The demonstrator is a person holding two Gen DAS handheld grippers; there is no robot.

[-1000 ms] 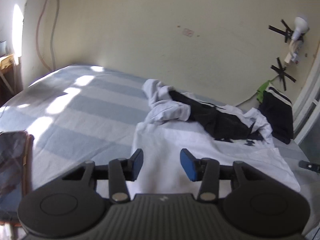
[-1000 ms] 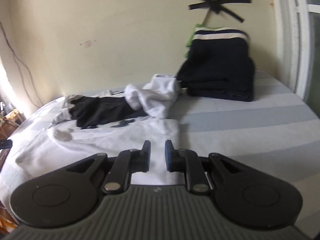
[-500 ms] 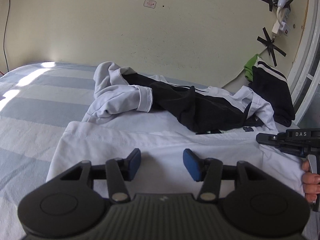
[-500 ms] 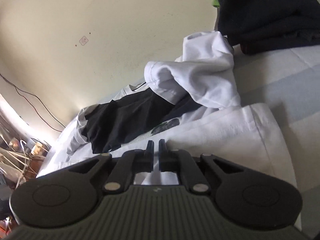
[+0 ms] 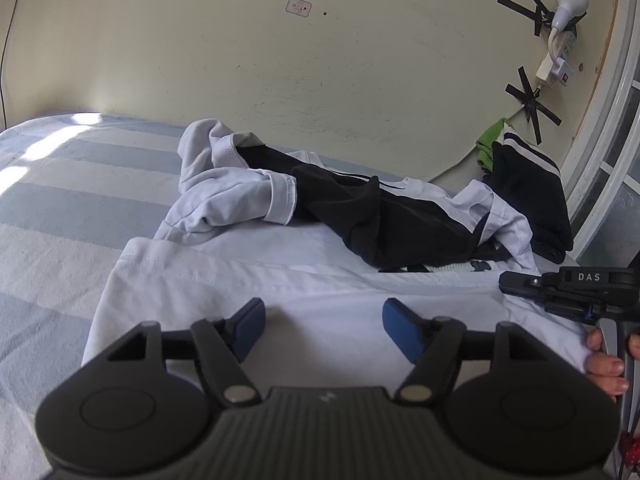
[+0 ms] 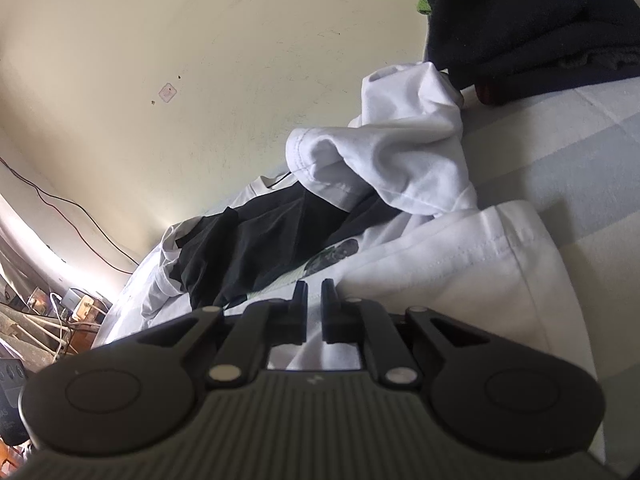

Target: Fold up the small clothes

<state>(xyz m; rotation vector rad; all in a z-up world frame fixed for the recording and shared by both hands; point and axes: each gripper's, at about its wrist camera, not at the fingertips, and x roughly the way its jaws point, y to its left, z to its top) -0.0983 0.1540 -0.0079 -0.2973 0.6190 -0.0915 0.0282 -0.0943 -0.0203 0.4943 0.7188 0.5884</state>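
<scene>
A white t-shirt (image 5: 320,280) lies flat on the striped bed (image 5: 60,220). My left gripper (image 5: 323,312) hovers over its near part, jaws opening wide with nothing between them. A black garment (image 5: 380,216) and a crumpled white one (image 5: 224,196) lie on the shirt's far side. My right gripper (image 5: 505,283) reaches in at the shirt's right edge, a hand (image 5: 604,364) on its handle. In the right wrist view the right gripper (image 6: 315,292) sits low over the t-shirt (image 6: 460,280). Its jaws are opening from a narrow gap, and no cloth shows pinched between them.
A folded dark stack (image 5: 528,196) with a green cloth (image 5: 490,144) stands by the wall at the bed's far right corner. A window frame (image 5: 600,140) runs along the right. A lamp and power strip (image 5: 568,0) hang taped to the wall. Cables and clutter (image 6: 60,320) lie off the bed's left side.
Both grippers dropped toward the white t-shirt. The left swung right and its jaws widened. The right rolled, closed almost fully, then parted slightly; it and a hand came into the left view.
</scene>
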